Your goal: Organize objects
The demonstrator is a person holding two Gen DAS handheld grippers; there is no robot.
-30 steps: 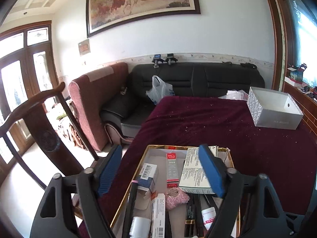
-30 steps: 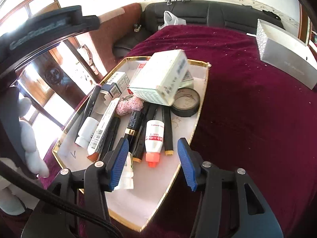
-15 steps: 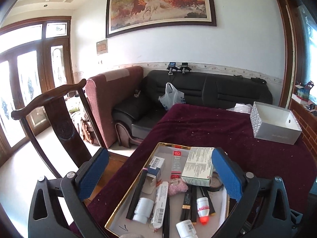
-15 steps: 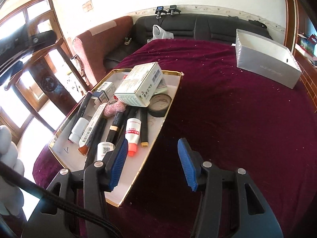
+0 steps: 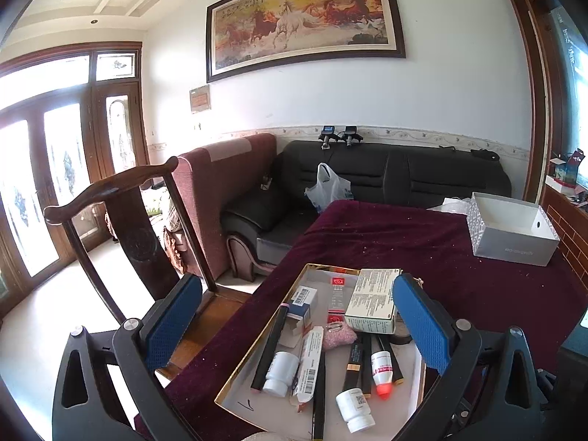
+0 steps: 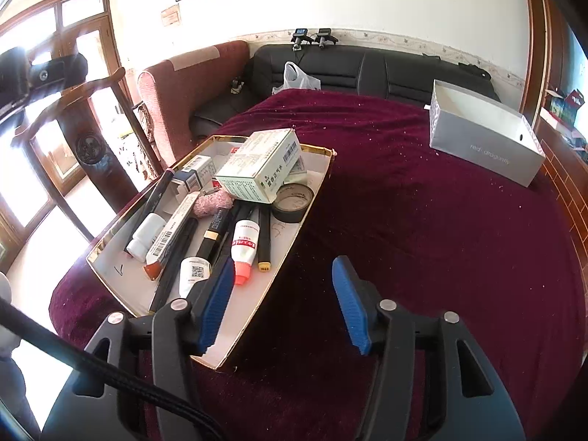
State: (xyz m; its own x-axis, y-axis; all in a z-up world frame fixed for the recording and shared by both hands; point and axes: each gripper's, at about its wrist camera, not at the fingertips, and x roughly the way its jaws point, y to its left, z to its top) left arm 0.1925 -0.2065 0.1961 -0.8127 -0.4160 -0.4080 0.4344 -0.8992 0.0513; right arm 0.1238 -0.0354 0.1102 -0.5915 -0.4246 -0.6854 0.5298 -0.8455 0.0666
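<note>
A gold-edged tray (image 5: 235, 386) (image 6: 312, 198) sits on the maroon tablecloth, filled with several items: a white medicine box (image 5: 373, 305) (image 6: 261, 169), a tape roll (image 6: 294, 202), a red-tipped bottle (image 5: 382, 373) (image 6: 244, 251), small white bottles (image 5: 352, 409), pens and cartons. My left gripper (image 5: 294, 330) is open and empty above the tray's near end. My right gripper (image 6: 283, 301) is open and empty above the tray's near right edge.
An open grey shoebox (image 5: 511, 233) (image 6: 481, 143) stands at the table's far right. A dark wooden chair (image 5: 121, 228) stands left of the table. A black sofa (image 5: 386, 180) and a red armchair (image 6: 191, 84) lie beyond.
Both grippers have pulled back and risen from the tray, so more of it shows. The left gripper's jaws have opened wider. The tray's items have not moved.
</note>
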